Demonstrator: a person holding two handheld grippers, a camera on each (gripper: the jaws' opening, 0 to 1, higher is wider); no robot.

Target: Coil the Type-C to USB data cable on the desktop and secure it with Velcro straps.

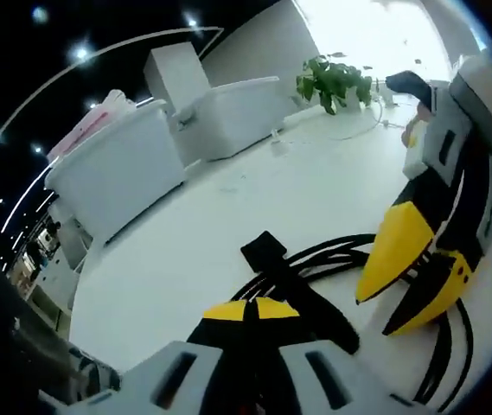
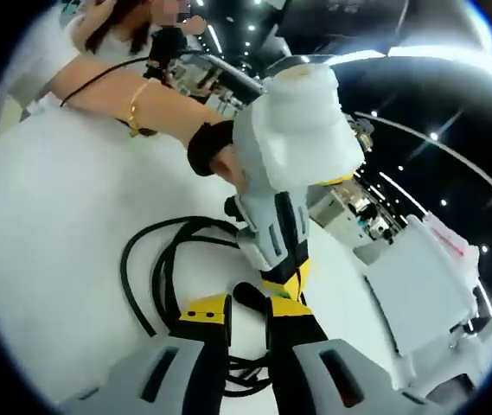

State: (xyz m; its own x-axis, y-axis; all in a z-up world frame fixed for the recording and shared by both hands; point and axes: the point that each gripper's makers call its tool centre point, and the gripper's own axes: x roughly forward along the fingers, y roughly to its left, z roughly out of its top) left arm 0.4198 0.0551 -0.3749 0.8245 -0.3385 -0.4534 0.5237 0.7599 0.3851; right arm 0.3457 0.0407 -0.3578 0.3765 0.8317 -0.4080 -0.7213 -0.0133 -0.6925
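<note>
The black data cable [image 1: 328,252] lies in loose loops on the white table [image 1: 228,207]. My left gripper [image 1: 250,304] is shut on a black Velcro strap [image 1: 267,255] that sticks out past its yellow tips across the coil. My right gripper [image 1: 377,316] comes in from the right, its yellow fingers apart over the loops. In the right gripper view the cable [image 2: 155,277] curves to the left. My right gripper [image 2: 246,316] stands open there, and the left gripper [image 2: 284,285] points down just in front of it, held by a hand.
White bins [image 1: 120,169] and a white box [image 1: 237,112] stand along the table's far side, with a green plant [image 1: 332,82] beyond. A person's arm with a bracelet [image 2: 133,104] reaches over the table [image 2: 47,259]. Another white bin [image 2: 418,277] sits at the right.
</note>
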